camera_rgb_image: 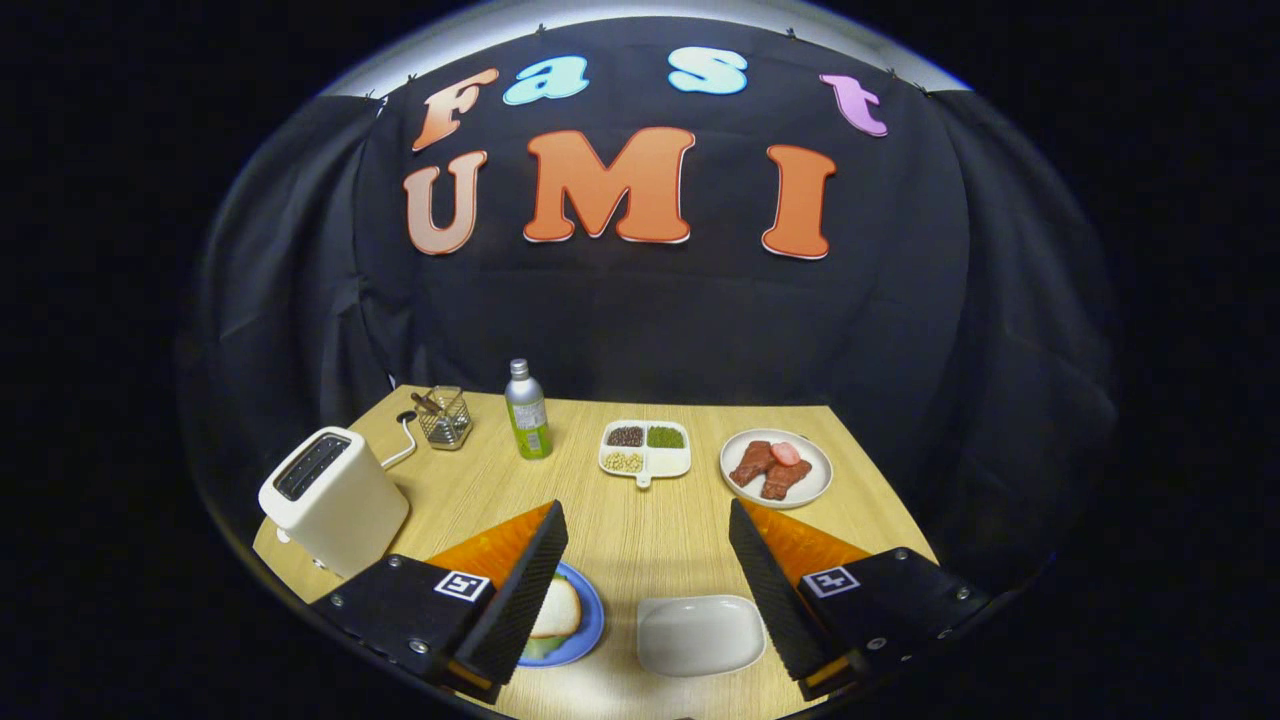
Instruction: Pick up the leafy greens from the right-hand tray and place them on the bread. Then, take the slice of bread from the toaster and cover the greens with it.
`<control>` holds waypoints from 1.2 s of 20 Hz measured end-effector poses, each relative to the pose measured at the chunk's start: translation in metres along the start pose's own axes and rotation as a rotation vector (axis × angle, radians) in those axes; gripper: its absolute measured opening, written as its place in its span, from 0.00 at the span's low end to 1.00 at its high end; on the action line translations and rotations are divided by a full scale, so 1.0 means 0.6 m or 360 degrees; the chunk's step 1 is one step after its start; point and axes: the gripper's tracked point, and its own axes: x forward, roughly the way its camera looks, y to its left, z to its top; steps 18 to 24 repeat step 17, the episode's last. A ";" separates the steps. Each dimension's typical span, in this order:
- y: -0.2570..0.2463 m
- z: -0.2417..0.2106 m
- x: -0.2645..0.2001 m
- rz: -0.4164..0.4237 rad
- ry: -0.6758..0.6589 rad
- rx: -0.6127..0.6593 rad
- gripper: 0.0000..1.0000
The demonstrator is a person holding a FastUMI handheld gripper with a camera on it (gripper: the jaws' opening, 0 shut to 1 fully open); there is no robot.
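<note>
My gripper is open above the near part of the wooden table, nothing between its fingers. Behind the left finger sits a blue plate with a slice of bread on top and green leaves peeking out under it. A white tray lies between the fingers, low and near, with nothing on it. A white toaster stands to the left of the left finger, its slots dark; I cannot tell whether bread is inside.
Farther back stand a green bottle, a wire basket, a divided dish of beans and a plate of meat pieces. The toaster's cord runs behind it.
</note>
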 end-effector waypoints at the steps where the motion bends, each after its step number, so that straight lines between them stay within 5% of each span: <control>1: -0.006 0.012 -0.007 -0.0012 -0.0029 0.0004 0.98; 24: 0.012 0.063 -0.027 -0.0028 -0.0192 0.0045 0.98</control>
